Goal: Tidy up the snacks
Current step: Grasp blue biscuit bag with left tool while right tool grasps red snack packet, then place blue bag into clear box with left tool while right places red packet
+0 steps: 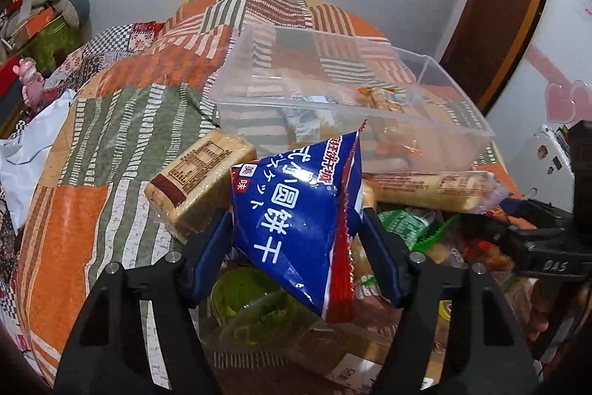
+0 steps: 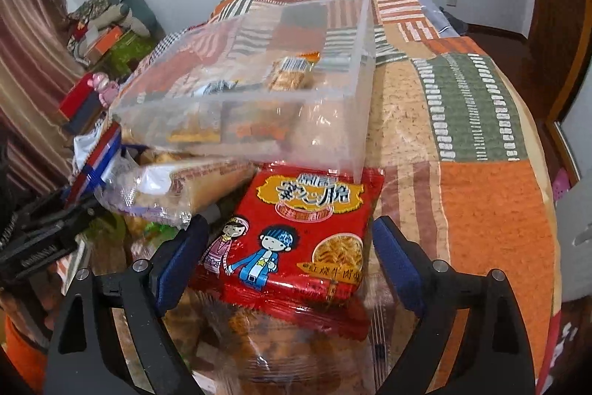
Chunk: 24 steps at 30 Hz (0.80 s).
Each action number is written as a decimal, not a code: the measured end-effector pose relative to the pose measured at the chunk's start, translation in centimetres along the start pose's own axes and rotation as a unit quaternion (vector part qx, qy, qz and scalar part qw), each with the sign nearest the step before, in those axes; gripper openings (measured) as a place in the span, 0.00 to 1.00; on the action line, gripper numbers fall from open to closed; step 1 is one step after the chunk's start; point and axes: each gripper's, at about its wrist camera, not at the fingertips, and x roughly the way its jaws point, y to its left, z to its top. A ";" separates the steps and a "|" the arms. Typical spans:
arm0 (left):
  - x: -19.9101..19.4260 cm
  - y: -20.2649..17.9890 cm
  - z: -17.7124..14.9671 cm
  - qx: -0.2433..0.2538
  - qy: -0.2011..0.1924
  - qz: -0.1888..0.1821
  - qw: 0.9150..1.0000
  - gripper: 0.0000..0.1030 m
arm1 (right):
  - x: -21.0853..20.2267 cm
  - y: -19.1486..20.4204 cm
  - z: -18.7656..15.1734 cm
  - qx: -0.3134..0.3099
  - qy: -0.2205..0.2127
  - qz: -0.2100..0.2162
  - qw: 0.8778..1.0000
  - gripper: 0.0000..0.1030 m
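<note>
Here: a bed under a patchwork quilt (image 1: pixel 111 121), white wall behind. Clear plastic bin (image 1: pixel 370 87), centre frame, holds a few small wrapped snacks (image 1: pixel 381 97). Blue biscuit bag (image 1: pixel 296 221), white lettering, red crimped edge, clamped in the left hand-held gripper (image 1: pixel 294 236). Red noodle-snack packet (image 2: pixel 299 239), cartoon figures, lies between the right hand-held gripper (image 2: pixel 290 254)'s spread fingers.
</note>
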 end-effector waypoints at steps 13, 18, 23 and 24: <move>-3.1 -1.4 0.0 0.022 -0.027 -0.005 0.999 0.66 | -1.2 -0.5 -0.6 -0.005 -0.003 -0.002 1.000 0.61; -4.6 -1.5 0.4 0.022 -0.042 -0.008 0.999 0.66 | -3.3 -0.8 -0.7 -0.009 -0.029 -0.006 1.000 0.60; -5.9 -1.6 1.0 0.020 -0.058 -0.009 0.998 0.66 | -5.6 0.2 -0.3 -0.027 -0.055 -0.008 0.998 0.60; -6.2 -1.6 1.2 0.020 -0.063 -0.009 0.998 0.66 | -6.0 0.3 -0.3 -0.030 -0.061 -0.009 0.998 0.60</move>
